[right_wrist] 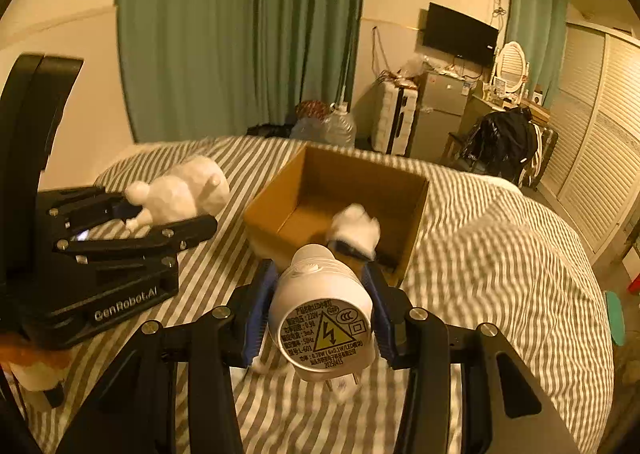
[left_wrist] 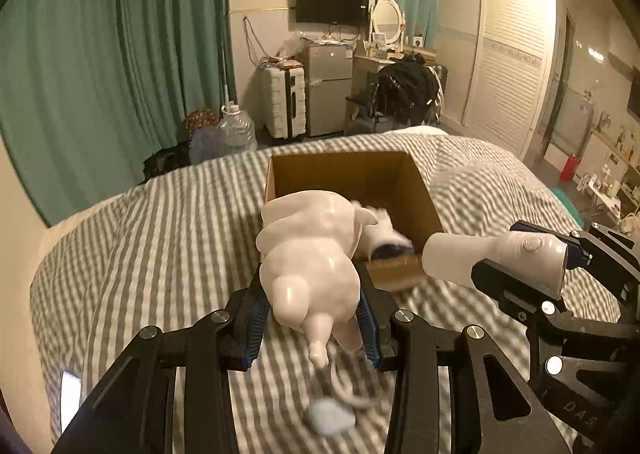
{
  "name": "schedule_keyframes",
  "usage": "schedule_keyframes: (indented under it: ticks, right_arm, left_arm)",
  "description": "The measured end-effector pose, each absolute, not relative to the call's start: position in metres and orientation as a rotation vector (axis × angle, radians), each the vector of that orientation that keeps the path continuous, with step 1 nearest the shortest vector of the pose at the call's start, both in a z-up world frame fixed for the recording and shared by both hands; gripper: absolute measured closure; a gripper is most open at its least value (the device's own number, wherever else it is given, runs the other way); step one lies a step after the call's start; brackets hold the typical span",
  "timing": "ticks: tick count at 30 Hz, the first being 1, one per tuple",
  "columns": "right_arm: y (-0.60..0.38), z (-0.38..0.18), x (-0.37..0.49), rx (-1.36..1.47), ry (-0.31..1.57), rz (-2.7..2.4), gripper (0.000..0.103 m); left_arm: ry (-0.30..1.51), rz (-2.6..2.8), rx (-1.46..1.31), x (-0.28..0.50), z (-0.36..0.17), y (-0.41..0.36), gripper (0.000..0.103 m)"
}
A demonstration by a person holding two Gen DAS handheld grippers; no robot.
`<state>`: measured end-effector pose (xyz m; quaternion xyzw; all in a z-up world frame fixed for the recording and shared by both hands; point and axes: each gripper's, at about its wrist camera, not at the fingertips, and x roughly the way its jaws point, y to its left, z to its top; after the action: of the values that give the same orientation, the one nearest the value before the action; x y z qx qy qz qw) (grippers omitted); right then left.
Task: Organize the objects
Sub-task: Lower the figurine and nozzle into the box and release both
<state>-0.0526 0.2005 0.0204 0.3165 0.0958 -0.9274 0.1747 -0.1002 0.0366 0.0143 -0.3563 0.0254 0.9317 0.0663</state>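
Left wrist view: left gripper (left_wrist: pixel 312 318) pinching one smooth white animal toy (left_wrist: pixel 310 258), near one open brown cardboard box (left_wrist: pixel 420 189) on one striped bed cover (left_wrist: pixel 160 238).

Right wrist view: right gripper (right_wrist: pixel 320 314) pinching one white round plug-in night light (right_wrist: pixel 324 318), just before the box; one fluffy white thing (right_wrist: pixel 354 230) inside.

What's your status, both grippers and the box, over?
Left gripper shut on white figurine. Right gripper shut on plug-in night light. Cardboard box open on bed ahead, fluffy white item inside. Nothing blocking it.
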Motion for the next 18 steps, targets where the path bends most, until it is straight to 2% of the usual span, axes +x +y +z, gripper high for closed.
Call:
schedule_keyframes:
  ticks: [8,18]
  right_arm:
    - [0.201,0.023,-0.145,0.9,0.203,-2.653,0.059]
    - [0.196,-0.033,-0.252,1.011,0.172,-2.635,0.059]
  left_arm:
    - [0.039,2.762,-1.113,-0.207,-0.007,0.037,0.062]
    - [0.094,2.709,-1.232,-0.289,-0.066,0.045,0.062]
